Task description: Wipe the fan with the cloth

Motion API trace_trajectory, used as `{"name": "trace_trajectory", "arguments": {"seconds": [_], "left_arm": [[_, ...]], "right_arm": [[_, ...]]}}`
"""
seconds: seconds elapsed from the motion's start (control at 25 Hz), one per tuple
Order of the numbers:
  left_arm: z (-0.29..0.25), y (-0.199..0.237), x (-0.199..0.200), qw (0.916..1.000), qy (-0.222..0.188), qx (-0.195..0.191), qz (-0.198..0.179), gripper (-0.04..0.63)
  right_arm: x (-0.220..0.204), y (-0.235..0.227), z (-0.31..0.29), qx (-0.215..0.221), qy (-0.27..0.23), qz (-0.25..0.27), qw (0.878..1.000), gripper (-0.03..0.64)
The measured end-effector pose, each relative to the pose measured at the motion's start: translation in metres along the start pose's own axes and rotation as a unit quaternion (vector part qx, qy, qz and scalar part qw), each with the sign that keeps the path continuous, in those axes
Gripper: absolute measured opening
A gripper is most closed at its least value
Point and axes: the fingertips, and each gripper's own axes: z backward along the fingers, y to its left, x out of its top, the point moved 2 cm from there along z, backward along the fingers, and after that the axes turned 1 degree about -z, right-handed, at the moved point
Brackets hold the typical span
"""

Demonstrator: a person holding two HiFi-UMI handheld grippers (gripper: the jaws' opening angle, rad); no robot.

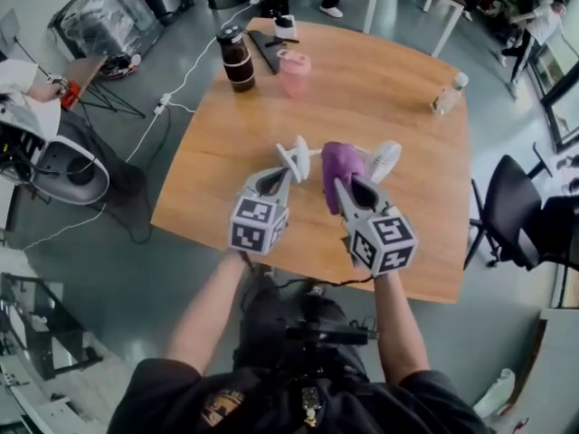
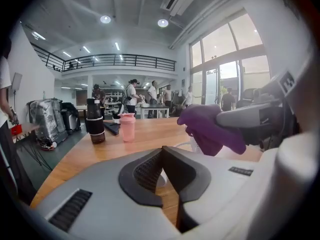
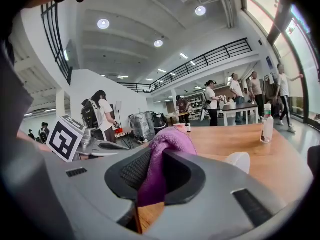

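Observation:
A small white fan (image 1: pixel 384 159) lies on the wooden table (image 1: pixel 226 143); another white part of it (image 1: pixel 295 158) sits just left of the cloth. My right gripper (image 1: pixel 343 189) is shut on a purple cloth (image 1: pixel 338 165), which bulges up out of the jaws (image 3: pixel 165 144) right beside the fan's head (image 3: pixel 239 161). My left gripper (image 1: pixel 287 174) is shut, its tips at the fan's left white part. In the left gripper view the jaws (image 2: pixel 162 152) meet with nothing seen pinched, and white shows just beyond them. The cloth (image 2: pixel 212 129) hangs to their right.
At the table's far side stand a dark bottle (image 1: pixel 238 57) and a pink shaker cup (image 1: pixel 294 72), with black gear (image 1: pixel 268 47) behind them. A clear water bottle (image 1: pixel 449 94) is at the far right. A black chair (image 1: pixel 508 208) stands to the right. People stand in the background.

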Motion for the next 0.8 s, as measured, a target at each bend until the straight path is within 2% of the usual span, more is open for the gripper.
{"name": "trace_trajectory", "arguments": {"seconds": [0.12, 0.24, 0.4, 0.56, 0.8], "left_arm": [[-0.025, 0.024, -0.017, 0.9992, 0.026, -0.018, -0.023, 0.008], [-0.05, 0.04, -0.033, 0.996, 0.048, -0.054, -0.053, 0.008], [-0.078, 0.054, -0.038, 0.9925, 0.052, -0.102, -0.042, 0.012], [-0.1, 0.064, -0.042, 0.9908, 0.068, -0.114, -0.026, 0.012], [-0.107, 0.061, -0.044, 0.9905, 0.069, -0.106, -0.054, 0.002]], "right_arm": [[-0.008, 0.0, -0.027, -0.012, 0.019, -0.003, 1.0, 0.08], [-0.02, 0.001, -0.054, -0.036, 0.043, -0.006, 0.998, 0.08], [-0.03, 0.004, -0.08, -0.052, 0.087, -0.006, 0.995, 0.08], [-0.037, 0.009, -0.096, -0.029, 0.122, -0.006, 0.992, 0.08], [-0.056, -0.008, -0.125, 0.002, 0.182, -0.013, 0.983, 0.08]]}}
